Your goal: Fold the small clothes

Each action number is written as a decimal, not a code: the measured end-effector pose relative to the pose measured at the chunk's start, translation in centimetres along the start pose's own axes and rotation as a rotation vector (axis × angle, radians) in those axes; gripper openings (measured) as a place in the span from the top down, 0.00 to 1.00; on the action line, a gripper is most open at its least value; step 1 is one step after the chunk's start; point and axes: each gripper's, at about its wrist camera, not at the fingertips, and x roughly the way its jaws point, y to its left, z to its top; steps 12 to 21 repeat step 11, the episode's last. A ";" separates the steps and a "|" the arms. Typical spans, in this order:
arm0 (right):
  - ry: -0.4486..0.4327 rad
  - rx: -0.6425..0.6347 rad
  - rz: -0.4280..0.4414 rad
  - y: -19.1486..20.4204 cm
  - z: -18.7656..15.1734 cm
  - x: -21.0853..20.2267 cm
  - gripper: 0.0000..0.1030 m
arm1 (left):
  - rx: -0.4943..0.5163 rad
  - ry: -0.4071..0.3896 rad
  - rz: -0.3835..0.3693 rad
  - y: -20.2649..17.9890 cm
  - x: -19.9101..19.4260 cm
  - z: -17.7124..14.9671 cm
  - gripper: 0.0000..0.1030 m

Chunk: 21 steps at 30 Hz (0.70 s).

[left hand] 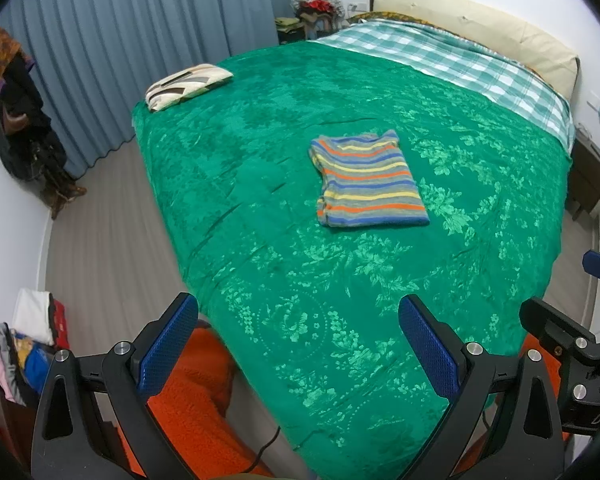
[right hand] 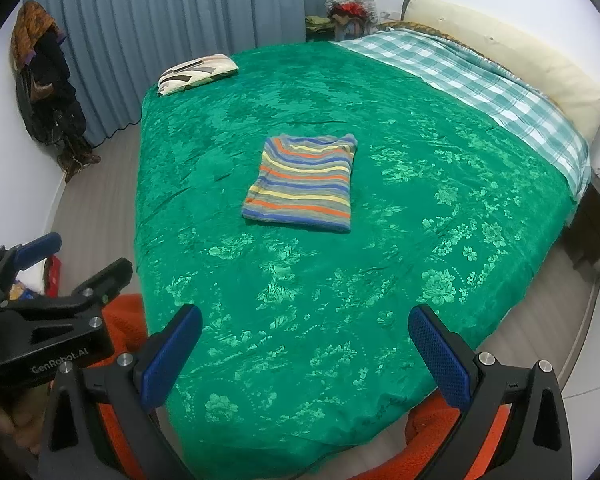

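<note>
Where blue curtains [left hand: 120, 40] hang, folded shirt [left hand: 368, 180] tops green bedspread [left hand: 260, 200].

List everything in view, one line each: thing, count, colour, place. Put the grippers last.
Shirt: one, striped grey, blue, orange and yellow, folded, mid-bed.
Bedspread: one, green, floral, covering the bed.
Checked sheet: one, green and white, at the head end.
Headboard: one, cream, against the wall.
Pillow: one, cream with dark shapes, far left corner of the bed.
Curtain: one, blue-grey, behind the bed.
Hanging clothes: a dark bunch, on the left wall.
Clothes pile: several, mixed colours, lower left.
Orange fabric: one, below the grippers.
Left gripper: black with blue pads, open, empty.
Right gripper: same, open, empty.
</note>
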 end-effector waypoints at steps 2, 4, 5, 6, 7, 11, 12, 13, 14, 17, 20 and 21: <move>0.001 0.000 -0.001 -0.1 0.0 0.1 0.01 | 0.000 0.000 0.000 0.0 0.0 0.0 0.02; 0.000 0.002 -0.002 -0.1 0.0 0.1 0.01 | -0.004 0.002 -0.012 0.0 0.0 -0.1 0.02; 0.000 0.002 -0.003 -0.1 0.0 0.1 0.01 | -0.008 0.001 -0.023 0.0 -0.1 -0.1 0.02; -0.001 0.003 -0.003 -0.1 0.0 0.1 0.01 | -0.011 0.001 -0.030 0.0 -0.1 -0.3 0.02; -0.002 0.005 -0.004 -0.2 0.0 0.1 0.01 | -0.014 -0.003 -0.035 0.0 -0.2 -0.4 0.02; -0.003 0.008 -0.002 -0.3 0.0 0.1 0.01 | 0.003 -0.022 -0.022 -0.4 -0.5 -0.5 0.02; -0.003 0.008 -0.002 -0.3 0.0 0.1 0.01 | 0.003 -0.022 -0.022 -0.4 -0.5 -0.5 0.02; -0.003 0.008 -0.002 -0.3 0.0 0.1 0.01 | 0.003 -0.022 -0.022 -0.4 -0.5 -0.5 0.02; -0.003 0.008 -0.002 -0.3 0.0 0.1 0.01 | 0.003 -0.022 -0.022 -0.4 -0.5 -0.5 0.02; -0.003 0.008 -0.002 -0.3 0.0 0.1 0.01 | 0.003 -0.022 -0.022 -0.4 -0.5 -0.5 0.02; -0.003 0.008 -0.002 -0.3 0.0 0.1 0.01 | 0.003 -0.022 -0.022 -0.4 -0.5 -0.5 0.02; -0.003 0.008 -0.002 -0.3 0.0 0.1 0.01 | 0.003 -0.022 -0.022 -0.4 -0.5 -0.5 0.02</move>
